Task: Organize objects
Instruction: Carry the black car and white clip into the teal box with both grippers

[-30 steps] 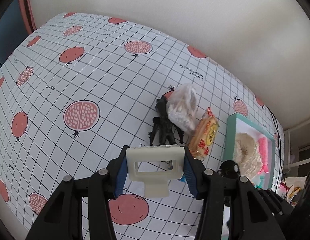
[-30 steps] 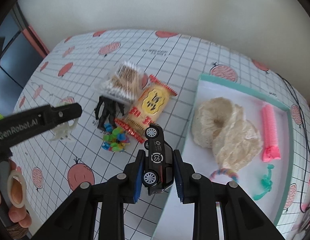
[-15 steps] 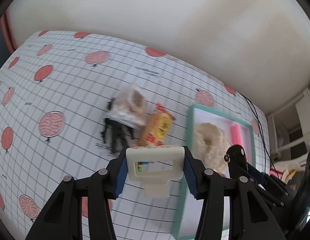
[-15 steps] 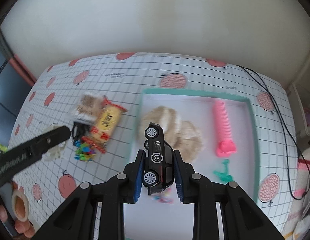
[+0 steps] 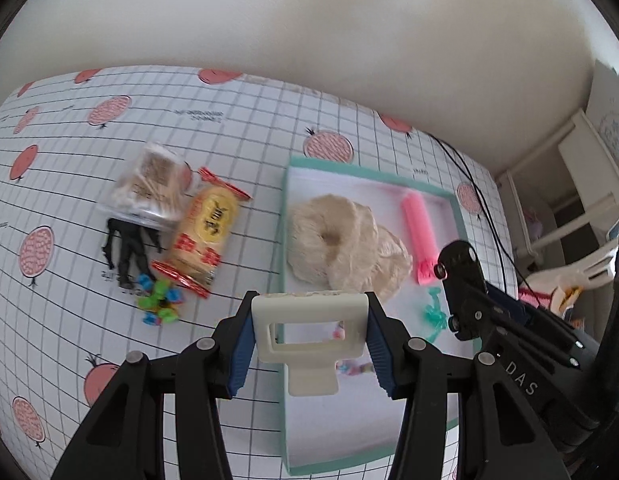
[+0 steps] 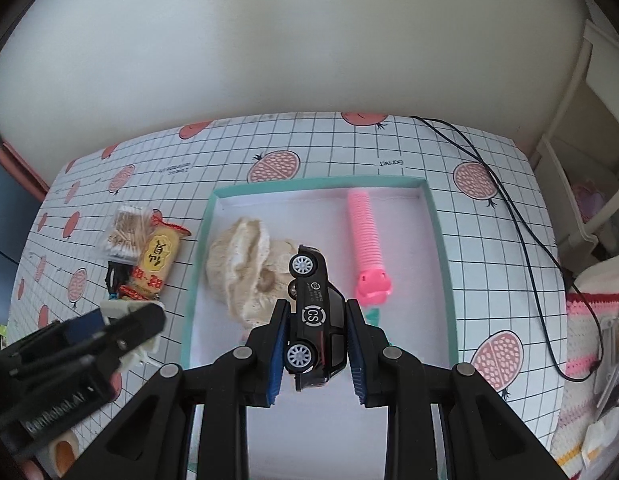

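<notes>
My left gripper (image 5: 309,320) is shut on a cream plastic piece (image 5: 309,308) with a rectangular window, held above the left rim of the teal tray (image 5: 284,216). My right gripper (image 6: 316,320) is shut on a black toy car (image 6: 309,280), nose up, over the middle of the tray (image 6: 437,240). Inside the tray lie a cream knitted item (image 6: 237,264), a pink ribbed tube (image 6: 363,232) and a small teal piece (image 5: 433,312). A colourful bracelet is mostly hidden behind the held objects.
Left of the tray, on the pomegranate-print cloth, lie a cotton swab bag (image 5: 149,184), a yellow snack pack (image 5: 207,232), a black toy figure (image 5: 127,248) and colourful beads (image 5: 159,300). A black cable (image 6: 521,240) runs along the right. White furniture stands beyond the table's right edge.
Both grippers have moved right, from over the loose items to over the tray, each still holding its object. The things on the table have not moved.
</notes>
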Action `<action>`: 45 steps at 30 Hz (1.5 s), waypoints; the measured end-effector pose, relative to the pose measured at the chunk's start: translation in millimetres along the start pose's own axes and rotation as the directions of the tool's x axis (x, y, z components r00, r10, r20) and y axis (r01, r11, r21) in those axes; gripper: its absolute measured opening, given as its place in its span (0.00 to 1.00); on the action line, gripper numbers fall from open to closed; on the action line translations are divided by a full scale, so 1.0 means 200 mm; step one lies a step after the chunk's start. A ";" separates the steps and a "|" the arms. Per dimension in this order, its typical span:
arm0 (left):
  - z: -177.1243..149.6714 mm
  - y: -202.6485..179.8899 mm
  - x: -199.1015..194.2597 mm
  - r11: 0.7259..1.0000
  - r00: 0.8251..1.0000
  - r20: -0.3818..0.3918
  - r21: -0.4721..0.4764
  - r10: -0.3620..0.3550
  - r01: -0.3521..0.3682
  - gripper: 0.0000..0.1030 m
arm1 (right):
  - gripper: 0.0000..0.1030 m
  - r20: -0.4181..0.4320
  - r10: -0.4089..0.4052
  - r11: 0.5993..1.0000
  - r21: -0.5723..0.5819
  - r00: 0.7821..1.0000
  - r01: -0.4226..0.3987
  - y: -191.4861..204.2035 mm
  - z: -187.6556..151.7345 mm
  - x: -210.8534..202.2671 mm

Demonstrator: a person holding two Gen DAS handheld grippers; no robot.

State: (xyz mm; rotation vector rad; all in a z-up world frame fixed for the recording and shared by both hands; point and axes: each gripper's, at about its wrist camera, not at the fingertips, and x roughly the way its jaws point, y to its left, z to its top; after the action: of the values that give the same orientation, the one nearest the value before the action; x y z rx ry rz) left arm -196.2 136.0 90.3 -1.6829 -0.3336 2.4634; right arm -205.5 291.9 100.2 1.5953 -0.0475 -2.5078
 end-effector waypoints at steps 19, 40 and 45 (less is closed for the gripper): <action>-0.09 -0.09 0.24 0.999 0.994 -0.104 0.043 0.010 -0.006 0.51 | 0.28 -0.097 -0.017 0.999 0.031 0.995 0.020 -0.06 -0.06 0.20; -0.13 -0.07 0.32 1.000 0.988 -0.154 -0.003 -0.018 0.018 0.50 | 0.29 -0.125 -0.008 0.999 0.038 0.992 0.013 -0.05 -0.07 0.24; -0.14 -0.07 0.33 1.000 0.988 -0.154 -0.004 -0.022 0.021 0.50 | 0.29 -0.132 0.000 0.999 0.043 0.991 0.006 -0.05 -0.08 0.24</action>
State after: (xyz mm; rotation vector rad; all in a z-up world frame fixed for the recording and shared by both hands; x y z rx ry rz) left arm -193.6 167.4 25.3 -1.8466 -0.3339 2.3004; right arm -212.8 295.7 49.9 1.7749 -0.0838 -2.4128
